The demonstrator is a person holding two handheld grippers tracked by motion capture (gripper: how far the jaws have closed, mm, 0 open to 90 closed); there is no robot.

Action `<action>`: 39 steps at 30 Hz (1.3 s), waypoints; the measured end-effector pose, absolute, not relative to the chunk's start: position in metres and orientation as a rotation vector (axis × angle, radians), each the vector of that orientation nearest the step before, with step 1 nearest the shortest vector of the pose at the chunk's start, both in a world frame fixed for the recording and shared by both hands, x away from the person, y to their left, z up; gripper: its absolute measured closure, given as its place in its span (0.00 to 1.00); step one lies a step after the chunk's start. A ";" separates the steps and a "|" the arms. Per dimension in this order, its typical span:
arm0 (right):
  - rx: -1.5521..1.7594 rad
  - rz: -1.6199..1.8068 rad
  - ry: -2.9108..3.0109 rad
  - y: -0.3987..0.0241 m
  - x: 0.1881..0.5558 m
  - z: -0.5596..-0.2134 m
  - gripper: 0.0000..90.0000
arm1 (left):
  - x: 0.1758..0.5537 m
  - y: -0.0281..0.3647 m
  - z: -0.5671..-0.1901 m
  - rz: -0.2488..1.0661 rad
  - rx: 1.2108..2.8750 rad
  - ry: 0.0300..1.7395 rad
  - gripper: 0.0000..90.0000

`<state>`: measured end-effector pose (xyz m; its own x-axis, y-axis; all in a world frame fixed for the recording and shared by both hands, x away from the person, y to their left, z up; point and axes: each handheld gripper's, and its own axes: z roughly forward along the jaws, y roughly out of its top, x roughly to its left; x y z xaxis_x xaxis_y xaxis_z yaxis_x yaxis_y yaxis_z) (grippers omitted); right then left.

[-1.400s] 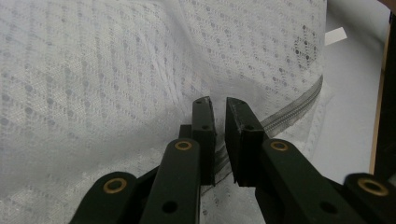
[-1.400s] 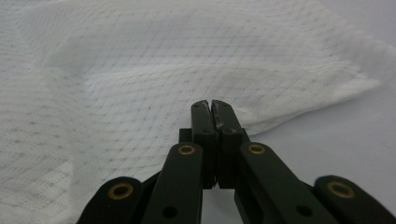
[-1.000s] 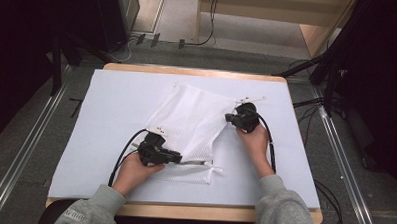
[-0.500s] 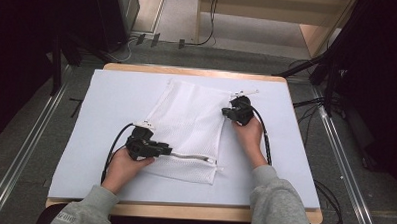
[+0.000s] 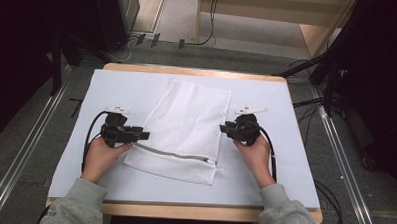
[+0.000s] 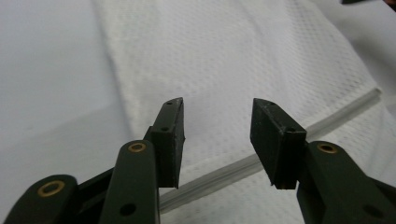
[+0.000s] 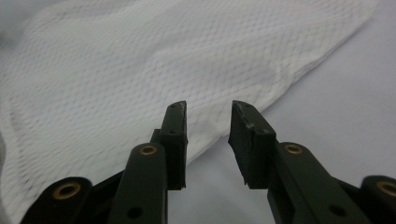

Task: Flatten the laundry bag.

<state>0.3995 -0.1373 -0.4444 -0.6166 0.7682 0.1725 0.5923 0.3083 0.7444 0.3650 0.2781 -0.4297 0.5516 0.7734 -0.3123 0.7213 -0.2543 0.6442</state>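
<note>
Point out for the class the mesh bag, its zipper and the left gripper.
mesh bag (image 5: 188, 119), high view, middle of the white mesh panel.
zipper (image 5: 177, 154), high view, midway along the grey zip line.
left gripper (image 6: 217, 140), left gripper view, gap between its open jaws.

A wooden desk (image 5: 198, 72) under a white cover (image 5: 137, 87) stands on grey floor (image 5: 30, 156). Cables (image 5: 209, 27) trail behind; dark surroundings flank it.

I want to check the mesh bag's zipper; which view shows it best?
The high view: the whole zipper runs across the mesh bag, pull at its right end. The left gripper view has a blurred stretch behind the jaws; the right gripper view gives bare mesh.
</note>
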 end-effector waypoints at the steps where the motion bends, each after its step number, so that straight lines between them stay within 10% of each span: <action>1: 1.244 1.198 2.366 -0.136 0.395 -0.445 0.75 | 0.367 0.282 -0.430 0.090 2.006 1.216 0.60; 15: 1.288 1.127 2.421 -0.118 0.368 -0.465 0.60 | 0.395 0.287 -0.452 0.064 1.998 1.323 0.63; 23: 1.253 1.066 2.456 -0.114 0.369 -0.471 0.99 | 0.397 0.286 -0.457 0.034 1.994 1.330 0.89; 39: 1.321 1.047 2.438 -0.133 0.398 -0.468 1.00 | 0.384 0.283 -0.458 -0.066 1.992 1.343 1.00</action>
